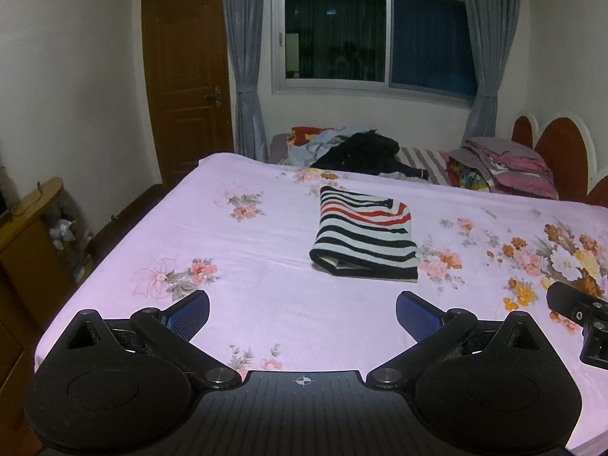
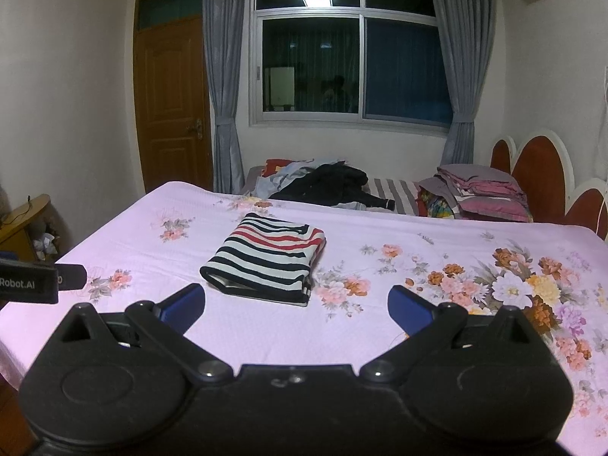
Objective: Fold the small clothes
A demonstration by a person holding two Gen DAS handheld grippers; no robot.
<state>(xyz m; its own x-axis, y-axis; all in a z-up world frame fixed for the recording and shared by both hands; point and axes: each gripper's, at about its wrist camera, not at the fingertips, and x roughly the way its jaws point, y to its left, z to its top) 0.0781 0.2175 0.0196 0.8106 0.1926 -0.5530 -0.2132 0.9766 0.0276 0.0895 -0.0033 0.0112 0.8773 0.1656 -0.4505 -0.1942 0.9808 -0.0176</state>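
Two sets of tongs hang side by side above the near edge of a bed (image 1: 266, 235) spread with a pink floral sheet, both pointing level across it toward the window wall. The left tongs (image 1: 303, 313) have their blue-padded fingers (image 1: 189, 313) spread wide with nothing between them, and the right tongs (image 2: 296, 304) are parted just as wide and equally empty. Each tool shows at the edge of the other's view: the right one at the right border of the left wrist view, the left one at the left border of the right wrist view, so the pair sit close together at about the same height.

Ahead of both, lying flat on the sheet and well apart from either tool, is a folded striped garment (image 1: 364, 235) in black, white and red bands, its open edge turned toward the cameras. Beyond it, at the far side of the bed, a pile of loose clothes (image 1: 353, 150) lies heaped, with pillows (image 1: 509, 167) stacked by the headboard.
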